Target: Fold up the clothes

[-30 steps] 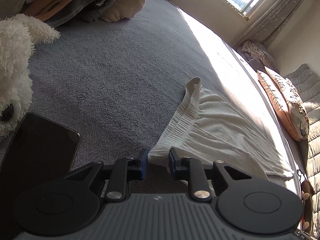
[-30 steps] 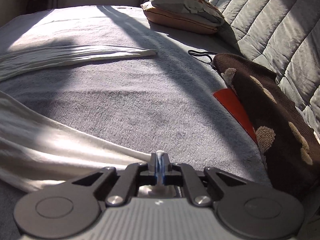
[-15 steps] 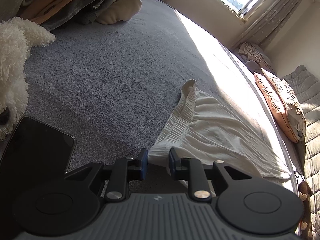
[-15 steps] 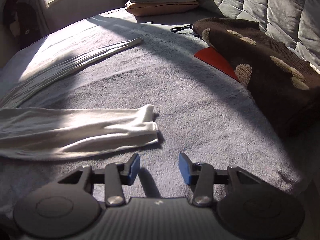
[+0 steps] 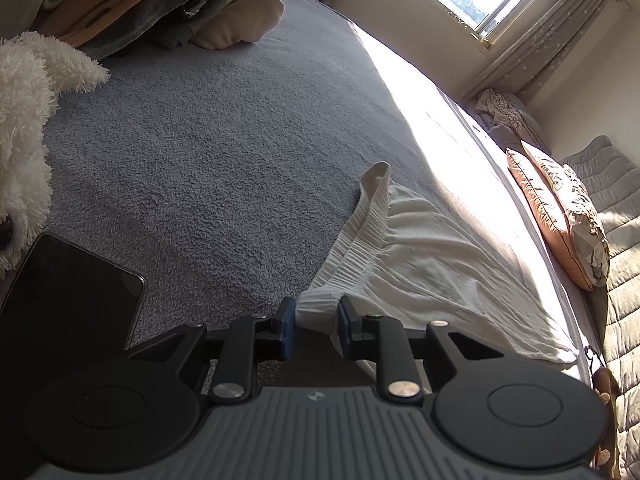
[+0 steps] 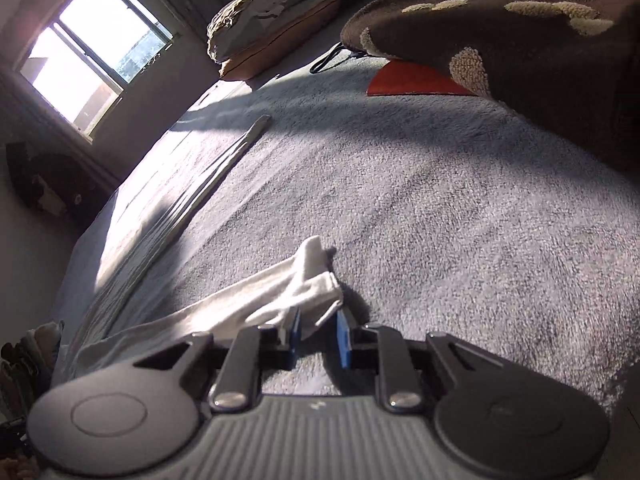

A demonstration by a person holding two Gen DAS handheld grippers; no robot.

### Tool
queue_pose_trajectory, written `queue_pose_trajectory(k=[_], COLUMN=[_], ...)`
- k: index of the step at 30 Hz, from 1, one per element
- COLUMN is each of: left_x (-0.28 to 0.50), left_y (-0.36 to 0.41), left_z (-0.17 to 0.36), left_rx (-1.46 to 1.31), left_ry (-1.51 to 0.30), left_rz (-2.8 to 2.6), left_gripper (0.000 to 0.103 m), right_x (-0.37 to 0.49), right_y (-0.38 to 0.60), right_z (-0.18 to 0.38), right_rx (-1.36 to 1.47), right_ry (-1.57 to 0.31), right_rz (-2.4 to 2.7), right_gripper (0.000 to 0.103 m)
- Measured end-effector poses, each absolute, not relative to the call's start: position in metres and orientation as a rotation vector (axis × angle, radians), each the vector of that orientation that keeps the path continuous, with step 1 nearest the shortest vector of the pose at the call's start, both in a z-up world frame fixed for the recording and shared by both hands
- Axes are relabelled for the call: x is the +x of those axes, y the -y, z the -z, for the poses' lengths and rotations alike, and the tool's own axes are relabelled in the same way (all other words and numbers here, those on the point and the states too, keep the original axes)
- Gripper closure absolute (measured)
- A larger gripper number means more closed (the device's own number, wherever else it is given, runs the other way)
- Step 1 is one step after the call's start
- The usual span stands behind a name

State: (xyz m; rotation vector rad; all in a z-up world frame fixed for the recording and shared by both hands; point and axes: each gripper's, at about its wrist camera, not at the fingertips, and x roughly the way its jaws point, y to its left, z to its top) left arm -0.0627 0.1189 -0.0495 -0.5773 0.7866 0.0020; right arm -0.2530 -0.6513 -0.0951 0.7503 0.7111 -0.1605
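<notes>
My jaws stand parted, left gripper (image 5: 316,322) straddling the trousers' (image 5: 420,272) waistband corner, right gripper (image 6: 318,338) straddling a cuff (image 6: 316,280) at twelve o'clock; I should pinch deep, catching every layer.

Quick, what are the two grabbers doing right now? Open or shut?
Left gripper: partly open, jaws around the waistband corner of the white trousers, not pinching.
Right gripper: partly open around the trouser leg end.

Open grey blanket (image 5: 224,152) ahead; phone (image 5: 68,292) and plush toy (image 5: 24,128) crowd the left.
</notes>
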Motion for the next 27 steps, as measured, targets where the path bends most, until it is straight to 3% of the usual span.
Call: queue_pose_trajectory(k=[2, 4, 13, 20, 27], left_x=[-0.062, -0.062, -0.069, -0.073, -0.070], left_y=[-0.118, -0.118, -0.128, -0.133, -0.130], left_z=[0.049, 0.049, 0.044, 0.045, 0.045], left_rx=[-0.575, -0.574, -0.663, -0.669, -0.634], left_ry=[-0.787, -0.786, -0.782, -0.798, -0.803], left_rz=[-0.002, -0.006, 0.022, 0.019, 0.018], left_gripper=[0.080, 0.080, 0.080, 0.080, 0.080], right_x=[-0.250, -0.243, -0.270, -0.280, -0.296], right_y=[0.652, 0.648, 0.644, 0.634, 0.629], right_z=[0.096, 0.094, 0.053, 0.066, 0.040], right_rx=[0.757, 0.708, 0.589, 0.523, 0.547], right_ry=[-0.714, -0.730, -0.661, -0.741, -0.641], right_rz=[0.172, 0.193, 0.251, 0.233, 0.223], right_gripper=[0.086, 0.102, 0.102, 0.102, 0.102])
